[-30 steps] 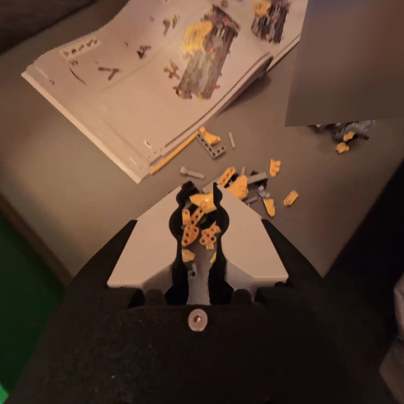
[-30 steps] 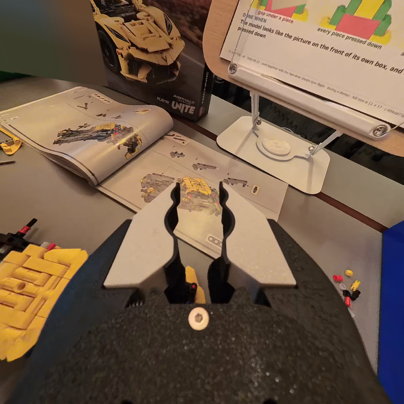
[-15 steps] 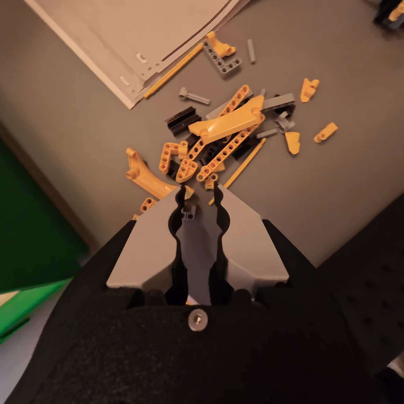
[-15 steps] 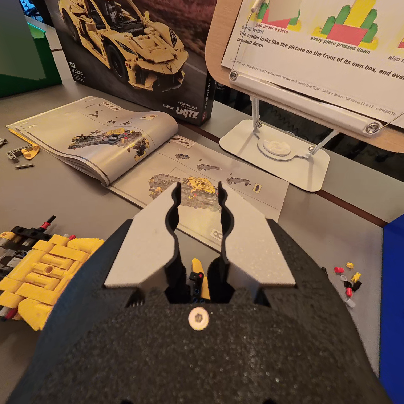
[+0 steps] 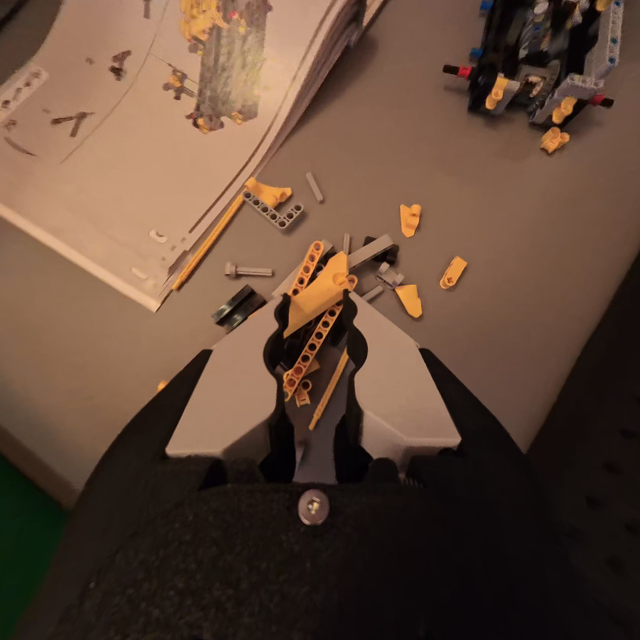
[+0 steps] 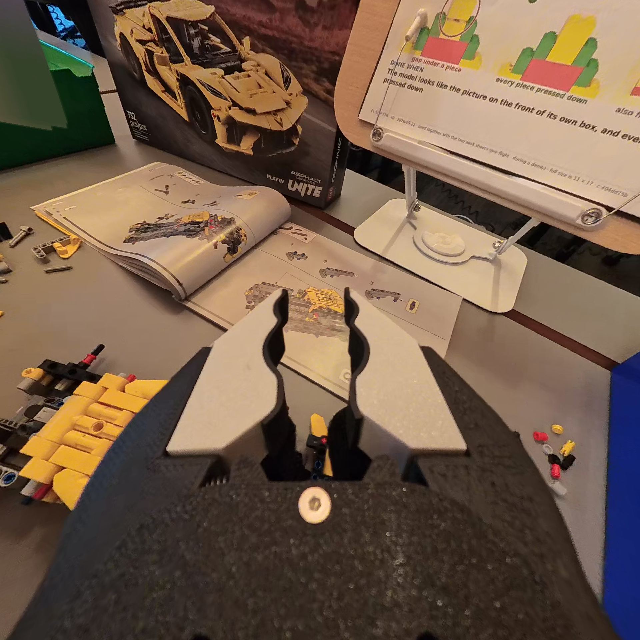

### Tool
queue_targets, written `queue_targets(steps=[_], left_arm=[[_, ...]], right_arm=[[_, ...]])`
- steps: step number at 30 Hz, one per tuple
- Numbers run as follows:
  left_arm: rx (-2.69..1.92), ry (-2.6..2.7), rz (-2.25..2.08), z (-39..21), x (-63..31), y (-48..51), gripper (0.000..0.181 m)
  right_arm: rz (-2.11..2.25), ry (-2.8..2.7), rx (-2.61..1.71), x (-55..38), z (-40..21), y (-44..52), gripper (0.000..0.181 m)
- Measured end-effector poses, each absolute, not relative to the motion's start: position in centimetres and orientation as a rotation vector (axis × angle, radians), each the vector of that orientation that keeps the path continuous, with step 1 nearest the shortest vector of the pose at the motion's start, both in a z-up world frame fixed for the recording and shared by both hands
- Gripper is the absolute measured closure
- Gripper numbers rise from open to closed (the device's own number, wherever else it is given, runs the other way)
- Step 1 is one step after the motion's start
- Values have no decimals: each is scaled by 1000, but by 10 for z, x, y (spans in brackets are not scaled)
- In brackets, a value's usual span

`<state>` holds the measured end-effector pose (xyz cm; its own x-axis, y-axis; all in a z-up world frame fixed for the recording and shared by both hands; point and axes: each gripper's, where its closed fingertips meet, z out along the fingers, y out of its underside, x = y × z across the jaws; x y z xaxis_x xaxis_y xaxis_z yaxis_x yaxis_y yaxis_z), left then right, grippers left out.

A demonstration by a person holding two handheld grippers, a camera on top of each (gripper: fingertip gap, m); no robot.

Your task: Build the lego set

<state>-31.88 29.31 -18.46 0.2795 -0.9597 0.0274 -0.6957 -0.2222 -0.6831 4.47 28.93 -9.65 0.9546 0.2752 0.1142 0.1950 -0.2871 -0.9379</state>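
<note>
In the left wrist view my left gripper [image 5: 315,297] is open and empty, hovering over a pile of loose pieces. A yellow panel [image 5: 320,294] and a long yellow holed beam [image 5: 311,349] show between its fingers. The part-built black and grey chassis [image 5: 540,65] stands at the top right. In the right wrist view my right gripper [image 6: 316,294] is open and empty above the open instruction booklet [image 6: 194,239]. The part-built model with yellow panels [image 6: 79,426] lies at its left. A small yellow and black piece [image 6: 318,429] shows low in the gap between the fingers.
The booklet [image 5: 138,138] fills the upper left of the left view, with a grey L-beam [image 5: 273,213] beside it. The table edge [image 5: 554,381] runs close on the right. The set's box [image 6: 242,86], a document stand [image 6: 443,249], small studs [image 6: 557,453], a blue bin [image 6: 623,485] and a green bin [image 6: 52,121] surround the work area. About 40 centimetres separates my left fingertips from my right.
My left gripper drew back off the pile, then came forward over it again, staying open. My right gripper shifted a little, so more of the box and model show.
</note>
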Motion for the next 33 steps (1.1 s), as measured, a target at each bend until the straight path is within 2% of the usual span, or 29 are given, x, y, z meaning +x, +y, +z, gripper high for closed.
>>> queue_targets(steps=[4,7,12,23,26,27,29,31,33], left_arm=[[-1990,1574,-547,-195,-317,299,148],[-1968,1600,-555,-190,-318,296,165],[-1917,1565,-463,-173,-323,310,181],[-2022,1265,-165,-158,-356,370,181],[-2072,1243,-265,-161,-350,361,181],[-2098,1254,-362,-163,-344,352,180],[-2123,1260,-486,-169,-336,339,159],[-2154,1298,-596,-177,-330,326,148],[-2110,1327,-821,-170,-316,305,145]], right_arm=[[39,-347,-1871,50,-95,288,151],[53,-342,-1871,50,-94,288,151],[53,-350,-1880,50,-97,288,151],[54,-361,-1895,49,-102,288,152],[46,-369,-1901,49,-103,288,152],[44,-371,-1903,49,-104,288,152],[45,-373,-1909,49,-105,288,152],[49,-376,-1910,48,-106,288,152],[51,-384,-1915,47,-107,288,152]])
